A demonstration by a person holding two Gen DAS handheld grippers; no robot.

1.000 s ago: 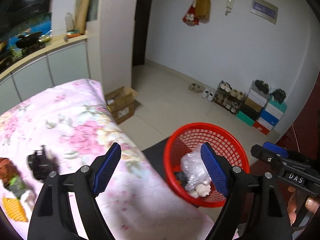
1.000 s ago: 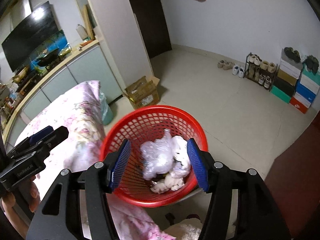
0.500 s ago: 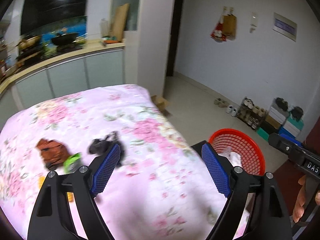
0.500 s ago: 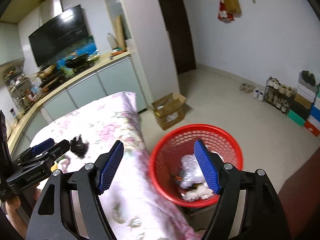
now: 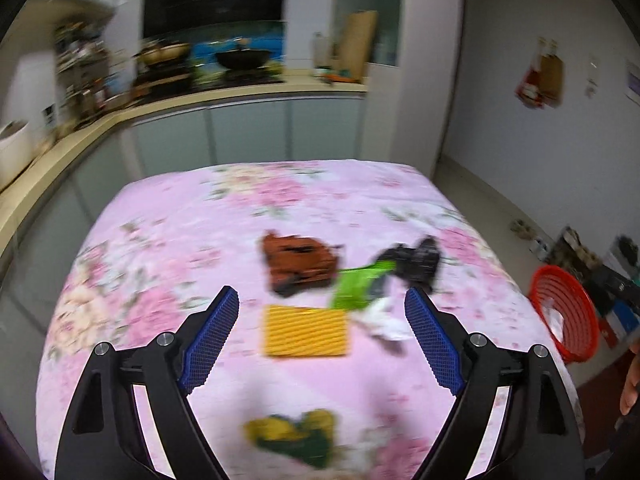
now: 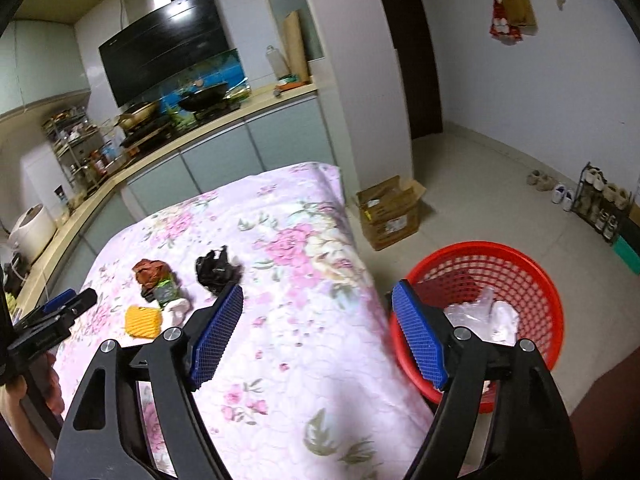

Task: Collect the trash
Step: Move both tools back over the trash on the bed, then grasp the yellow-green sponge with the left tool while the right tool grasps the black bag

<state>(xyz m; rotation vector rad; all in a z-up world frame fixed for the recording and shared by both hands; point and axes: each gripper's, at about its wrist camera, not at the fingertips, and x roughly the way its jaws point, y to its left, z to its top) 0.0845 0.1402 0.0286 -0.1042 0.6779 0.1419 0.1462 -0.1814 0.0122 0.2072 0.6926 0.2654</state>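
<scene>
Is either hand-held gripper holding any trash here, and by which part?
Nothing is held: the left hand-held gripper is open and empty; the right hand-held gripper is opening, nothing between its jaws.

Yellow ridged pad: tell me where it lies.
In the left wrist view the yellow ridged pad lies on the floral cloth, between the open fingers, below the brown wrapper.

left wrist view is smeared: the yellow-green scrap (image 5: 294,438) near the camera is unreadable, the red basket (image 5: 560,312) is partly hidden behind the right gripper's dark tip, a hand (image 5: 630,384) cut off at right.
</scene>
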